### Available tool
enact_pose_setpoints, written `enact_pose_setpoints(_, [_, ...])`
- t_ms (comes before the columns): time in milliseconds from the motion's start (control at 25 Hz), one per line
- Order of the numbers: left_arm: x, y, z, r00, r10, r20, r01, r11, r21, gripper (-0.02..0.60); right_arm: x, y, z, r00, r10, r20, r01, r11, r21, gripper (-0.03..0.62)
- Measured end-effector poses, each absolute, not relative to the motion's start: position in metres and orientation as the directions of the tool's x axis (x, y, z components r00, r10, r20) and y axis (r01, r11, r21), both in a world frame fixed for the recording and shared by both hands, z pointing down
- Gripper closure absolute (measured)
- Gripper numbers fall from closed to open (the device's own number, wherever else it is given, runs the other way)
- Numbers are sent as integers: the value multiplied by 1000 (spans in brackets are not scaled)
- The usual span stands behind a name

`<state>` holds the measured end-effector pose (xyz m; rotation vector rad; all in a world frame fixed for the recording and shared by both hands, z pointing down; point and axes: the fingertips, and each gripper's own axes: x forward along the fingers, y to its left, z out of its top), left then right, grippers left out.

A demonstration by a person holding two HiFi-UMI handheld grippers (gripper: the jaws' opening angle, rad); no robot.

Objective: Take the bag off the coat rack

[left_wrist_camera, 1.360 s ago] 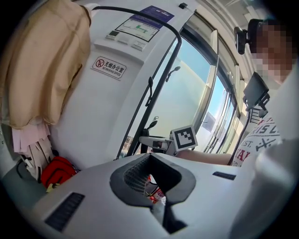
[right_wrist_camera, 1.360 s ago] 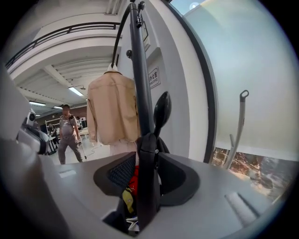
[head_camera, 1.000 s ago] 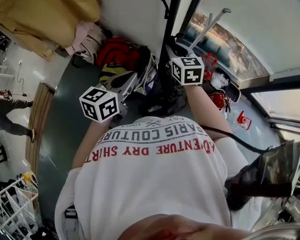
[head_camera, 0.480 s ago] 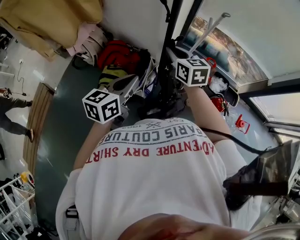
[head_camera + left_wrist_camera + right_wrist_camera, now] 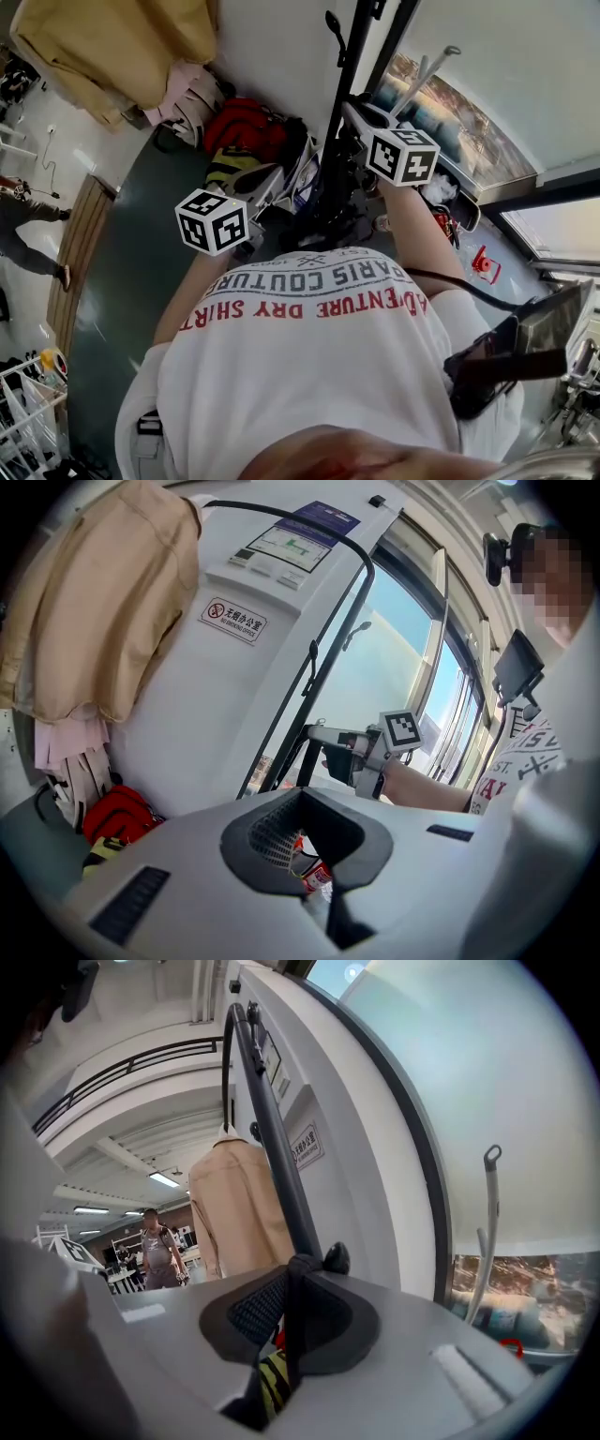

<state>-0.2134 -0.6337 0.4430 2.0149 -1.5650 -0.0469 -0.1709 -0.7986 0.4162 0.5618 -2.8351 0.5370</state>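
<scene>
A black coat rack pole (image 5: 272,1119) rises ahead of my right gripper (image 5: 291,1321). A thin black bag strap (image 5: 292,1344) hangs from a knob (image 5: 335,1258) on the pole and runs down between the jaws, which are closing on it. The bag itself is hidden under the gripper in this view; in the head view a dark bag (image 5: 323,202) hangs by the pole (image 5: 345,84), with the right gripper (image 5: 354,108) against it. My left gripper (image 5: 314,855) hangs lower to the left (image 5: 267,178), shut with nothing in it, pointing towards the right gripper (image 5: 328,741).
A tan coat (image 5: 94,602) hangs on the rack's left end. A red bag (image 5: 248,127), a yellow-and-black bag (image 5: 230,161) and pale clothes (image 5: 192,89) lie at the wall's foot. A window (image 5: 450,112) runs on the right. A person (image 5: 159,1246) stands far off.
Both grippers have drifted a little up and right in the head view. The right gripper now sits closer against the pole.
</scene>
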Motion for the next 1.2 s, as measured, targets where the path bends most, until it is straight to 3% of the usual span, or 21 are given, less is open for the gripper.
enact_pose_setpoints(360, [-200, -644, 433, 342, -893, 294, -874, -187, 449, 581, -122, -818, 322, -913, -402, 67, -406, 881, -244, 560])
enact_pose_setpoints(840, [-193, -635, 424, 380, -885, 271, -865, -236, 442, 580, -101, -766, 371, -916, -375, 146, -401, 877, -266, 560])
enact_pose_setpoints(1200, [-198, -560, 397, 420, -880, 224, -855, -300, 422, 581, -96, -669, 356, -910, -392, 133, -414, 877, -243, 560])
